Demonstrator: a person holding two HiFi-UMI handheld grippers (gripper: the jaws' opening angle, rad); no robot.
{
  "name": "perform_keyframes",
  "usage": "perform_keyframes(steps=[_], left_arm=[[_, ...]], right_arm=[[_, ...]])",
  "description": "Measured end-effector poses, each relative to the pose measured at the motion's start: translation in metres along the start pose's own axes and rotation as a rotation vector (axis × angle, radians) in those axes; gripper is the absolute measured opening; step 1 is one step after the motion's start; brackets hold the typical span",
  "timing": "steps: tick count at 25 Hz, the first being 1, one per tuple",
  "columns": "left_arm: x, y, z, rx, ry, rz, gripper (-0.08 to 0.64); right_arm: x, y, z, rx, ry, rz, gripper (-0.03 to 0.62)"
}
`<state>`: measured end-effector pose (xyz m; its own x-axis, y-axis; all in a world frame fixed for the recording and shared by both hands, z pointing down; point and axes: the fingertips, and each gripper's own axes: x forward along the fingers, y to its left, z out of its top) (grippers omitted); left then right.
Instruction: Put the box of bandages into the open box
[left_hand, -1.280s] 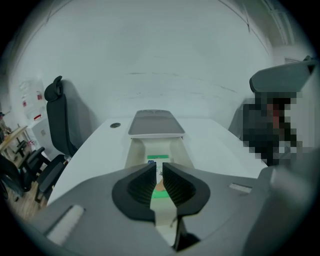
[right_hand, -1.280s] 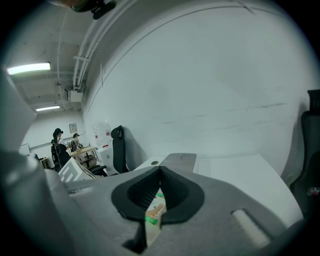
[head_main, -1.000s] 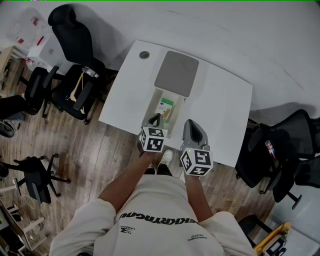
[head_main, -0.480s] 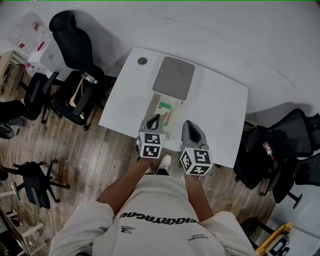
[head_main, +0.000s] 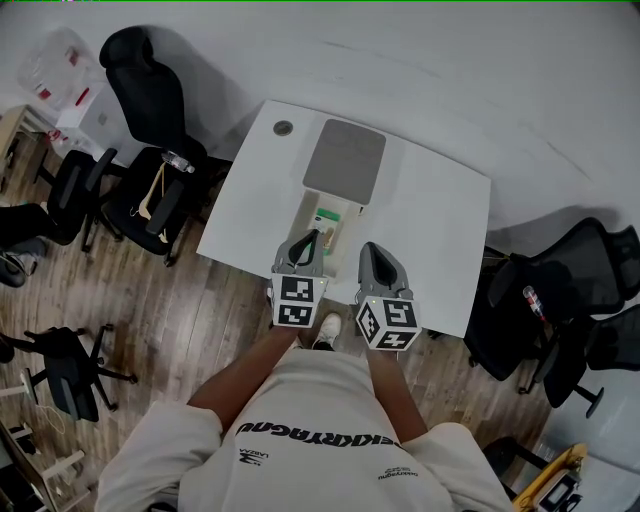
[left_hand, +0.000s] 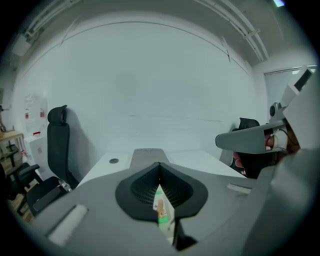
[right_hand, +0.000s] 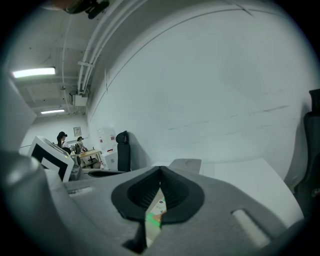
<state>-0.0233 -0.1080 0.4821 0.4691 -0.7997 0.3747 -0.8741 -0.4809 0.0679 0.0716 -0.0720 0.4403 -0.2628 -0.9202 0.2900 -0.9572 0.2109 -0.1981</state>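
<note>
Right of box (head_main: 306, 208): bare table (head_main: 440, 230), free passage.
Behind box: flat grey lid (head_main: 345, 157) blocks the way.
Left edge: chair (head_main: 150, 190) just beside table.
Right corner: second chair (head_main: 550, 300) near.

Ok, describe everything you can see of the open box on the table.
The open box is a pale rectangular tray resting on the white table, its grey lid laid back beyond the far end. A white-and-green box of bandages lies inside. The shut left gripper hovers over its near end; contact is unclear.
</note>
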Motion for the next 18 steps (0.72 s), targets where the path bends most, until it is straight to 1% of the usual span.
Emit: perform_keyframes(steps=[12, 18], left_arm=[[-0.019, -0.005, 0.027, 0.006, -0.089, 0.001, 0.0], [-0.025, -0.012, 0.036, 0.018, -0.111, -0.009, 0.0]], right_arm=[[-0.003, 0.002, 0.008, -0.021, -0.017, 0.001, -0.002], [-0.007, 0.0, 0.012, -0.029, -0.028, -0.005, -0.002]])
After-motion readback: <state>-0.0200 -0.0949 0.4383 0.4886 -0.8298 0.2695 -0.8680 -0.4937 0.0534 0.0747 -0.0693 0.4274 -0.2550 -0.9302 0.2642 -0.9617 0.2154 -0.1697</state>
